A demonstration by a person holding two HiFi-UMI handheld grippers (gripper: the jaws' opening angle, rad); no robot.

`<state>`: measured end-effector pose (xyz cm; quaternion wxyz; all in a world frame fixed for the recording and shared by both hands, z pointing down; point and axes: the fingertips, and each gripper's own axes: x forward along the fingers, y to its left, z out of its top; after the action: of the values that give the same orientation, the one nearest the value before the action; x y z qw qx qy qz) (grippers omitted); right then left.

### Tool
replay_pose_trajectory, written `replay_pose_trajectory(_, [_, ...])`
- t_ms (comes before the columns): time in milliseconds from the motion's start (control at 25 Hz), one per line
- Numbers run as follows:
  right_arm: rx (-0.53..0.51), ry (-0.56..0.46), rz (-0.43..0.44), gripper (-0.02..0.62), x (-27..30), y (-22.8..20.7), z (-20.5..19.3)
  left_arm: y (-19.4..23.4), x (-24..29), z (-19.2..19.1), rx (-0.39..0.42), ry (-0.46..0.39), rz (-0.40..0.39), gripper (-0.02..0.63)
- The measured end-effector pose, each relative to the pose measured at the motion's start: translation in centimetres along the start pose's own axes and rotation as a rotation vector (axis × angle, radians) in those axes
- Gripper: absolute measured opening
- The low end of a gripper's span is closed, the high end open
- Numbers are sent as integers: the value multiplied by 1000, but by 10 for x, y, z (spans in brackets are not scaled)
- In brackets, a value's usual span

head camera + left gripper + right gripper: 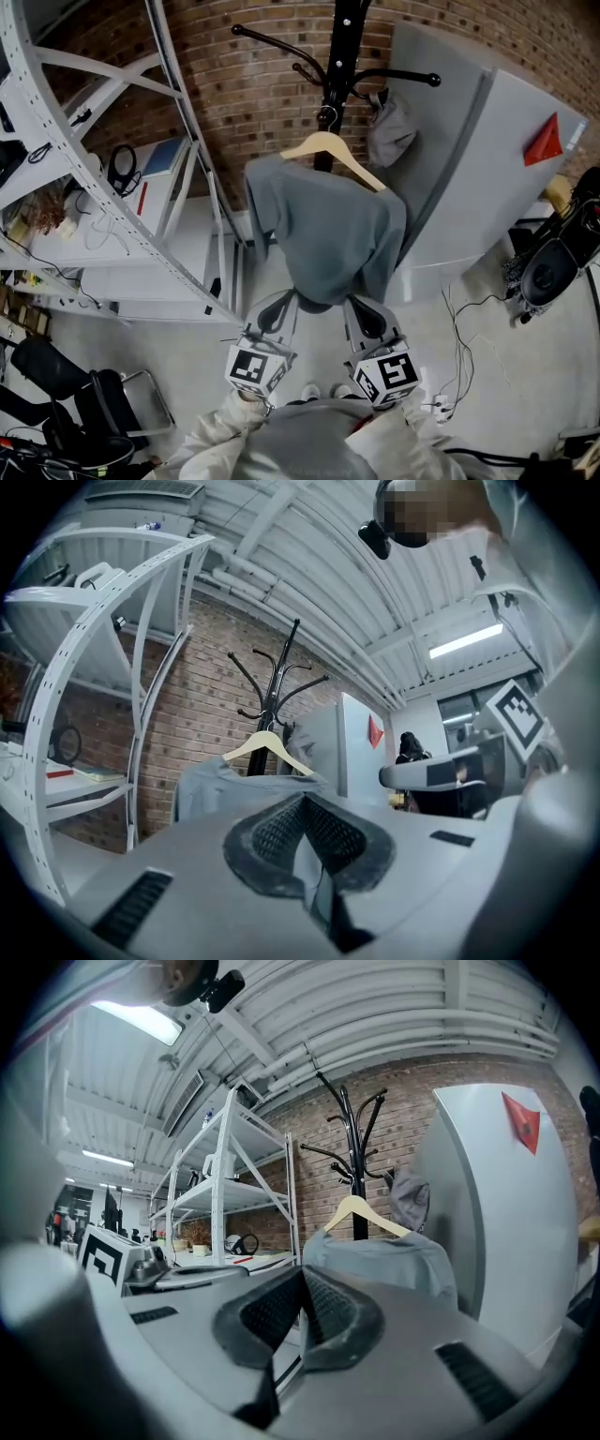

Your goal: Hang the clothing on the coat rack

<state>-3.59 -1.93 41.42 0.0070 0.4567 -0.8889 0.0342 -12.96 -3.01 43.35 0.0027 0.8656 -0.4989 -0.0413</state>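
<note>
A grey garment [323, 230] hangs on a wooden hanger [330, 150] hooked on the black coat rack [339, 56] in front of the brick wall. My left gripper [292, 298] and right gripper [354, 302] sit side by side just below the garment's hem in the head view, both pointing level at it. The left gripper [305, 799] is shut with nothing held, and the garment [211, 785] and hanger [267, 747] show ahead of it, apart from it. The right gripper [302, 1274] is also shut and empty, with the garment [384, 1255] beyond its tips.
White metal shelving [84, 216] stands at the left. At the right, close to the rack, is a tall grey cabinet [478, 169] with a red triangle. A small grey item [392, 131] hangs on a rack arm. A black chair [66, 403] and floor cables [459, 347] lie nearby.
</note>
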Motion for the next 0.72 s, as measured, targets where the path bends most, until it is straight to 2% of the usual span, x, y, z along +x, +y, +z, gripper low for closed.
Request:
replay_pose_trajectory(120, [-2,-4,10,25,2,-10,2,-1,9,7,0,16,40,8])
replay_pose_trajectory(320, [-3,-6,23,25,7,-29,4,3,29,-5,6,9,85,8])
replay_pose_trajectory(720, [18,-11,48,25,14,-56,2,-6,55,-12,25,24,103,8])
